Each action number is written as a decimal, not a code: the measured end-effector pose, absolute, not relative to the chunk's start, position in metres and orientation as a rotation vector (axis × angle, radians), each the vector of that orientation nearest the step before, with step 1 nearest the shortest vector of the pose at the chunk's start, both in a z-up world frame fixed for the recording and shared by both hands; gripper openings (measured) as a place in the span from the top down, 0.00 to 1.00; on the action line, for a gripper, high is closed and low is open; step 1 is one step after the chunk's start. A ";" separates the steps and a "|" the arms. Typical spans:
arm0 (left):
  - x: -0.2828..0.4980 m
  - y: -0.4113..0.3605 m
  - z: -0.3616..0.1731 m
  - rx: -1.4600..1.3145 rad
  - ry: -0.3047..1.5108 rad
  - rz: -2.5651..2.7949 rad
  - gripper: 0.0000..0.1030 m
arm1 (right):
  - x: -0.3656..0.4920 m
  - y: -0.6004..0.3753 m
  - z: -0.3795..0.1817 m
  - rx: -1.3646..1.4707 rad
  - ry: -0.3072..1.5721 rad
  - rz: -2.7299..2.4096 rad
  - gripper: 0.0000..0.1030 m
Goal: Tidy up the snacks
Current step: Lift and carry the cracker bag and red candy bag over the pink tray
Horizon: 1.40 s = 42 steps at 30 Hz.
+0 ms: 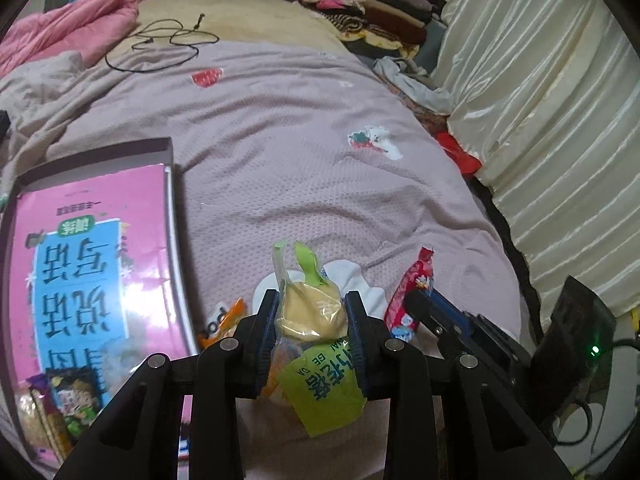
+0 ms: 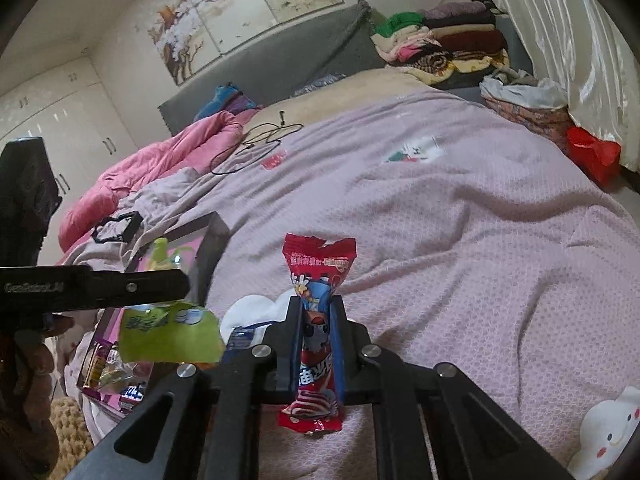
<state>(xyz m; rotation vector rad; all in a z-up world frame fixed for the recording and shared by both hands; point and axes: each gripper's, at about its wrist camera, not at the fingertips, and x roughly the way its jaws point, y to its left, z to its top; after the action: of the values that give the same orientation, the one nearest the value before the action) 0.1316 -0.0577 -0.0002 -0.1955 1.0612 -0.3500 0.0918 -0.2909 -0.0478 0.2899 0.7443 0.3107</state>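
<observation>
My left gripper is shut on a yellow cake in a clear and green wrapper, held above the pinkish bedspread. The same green wrapper shows at the left of the right wrist view, under the left gripper's black arm. My right gripper is shut on a long red snack packet that stands upright between the pads. That red packet and the right gripper also appear at the right of the left wrist view. A shallow box lined with a pink book holds several snack packets. An orange packet lies beside the box.
The bedspread stretches ahead. A black cable lies far back. Folded clothes are stacked at the far right, by a cream curtain. A pink quilt lies at the left. A white cloud plush sits near right.
</observation>
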 end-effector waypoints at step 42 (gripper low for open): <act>0.042 0.131 0.038 -0.332 0.905 -0.069 0.67 | 0.023 -0.198 0.020 0.209 0.541 0.647 0.88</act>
<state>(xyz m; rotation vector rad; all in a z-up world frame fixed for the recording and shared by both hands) 0.0421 0.1314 0.0376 -0.3323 0.9053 -0.0692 0.0229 -0.1978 0.0203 0.2092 0.5406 0.6472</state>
